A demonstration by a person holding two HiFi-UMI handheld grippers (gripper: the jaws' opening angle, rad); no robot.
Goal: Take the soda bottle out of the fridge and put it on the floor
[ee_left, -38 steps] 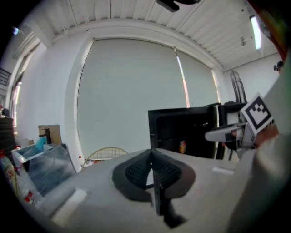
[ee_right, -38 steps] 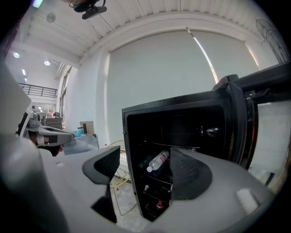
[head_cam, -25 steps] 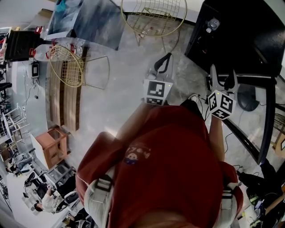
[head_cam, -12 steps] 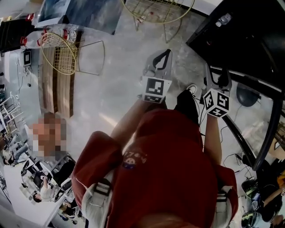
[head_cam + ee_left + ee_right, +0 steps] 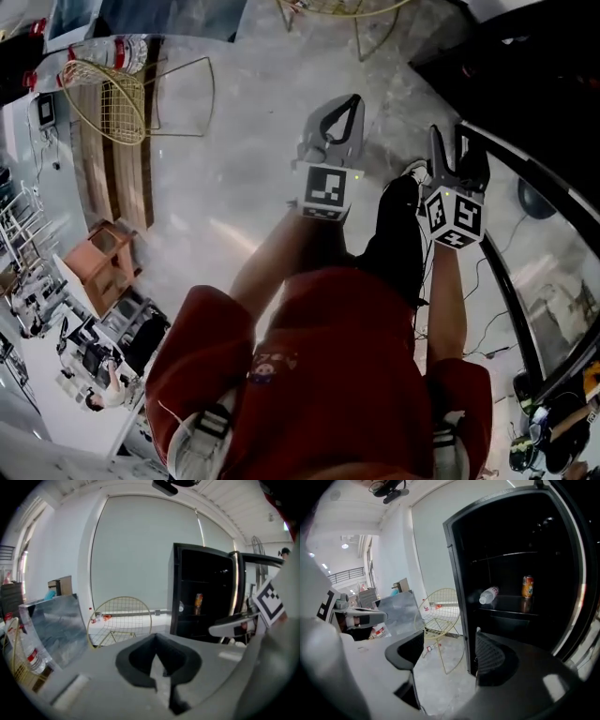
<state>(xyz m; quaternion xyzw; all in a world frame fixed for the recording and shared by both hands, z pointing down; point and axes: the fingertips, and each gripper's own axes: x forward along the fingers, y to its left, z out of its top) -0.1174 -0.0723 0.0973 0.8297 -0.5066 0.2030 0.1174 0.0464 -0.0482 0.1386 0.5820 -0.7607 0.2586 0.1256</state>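
Our left gripper (image 5: 340,114) has jaws shut, empty — our right gripper (image 5: 459,148), wide open, empty. Bottle (image 5: 489,595) lies mid-frame in the fridge (image 5: 456,581).

2 grippers over grey floor (image 5: 234,150)
Jaws of the left gripper (image 5: 352,103) meet; the right gripper (image 5: 458,150) gapes, near the fridge (image 5: 534,66).

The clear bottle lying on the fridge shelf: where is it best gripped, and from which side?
Probably around the middle of the clear bottle, entering through the open front of the fridge: it lies on its side, its round flanks free.
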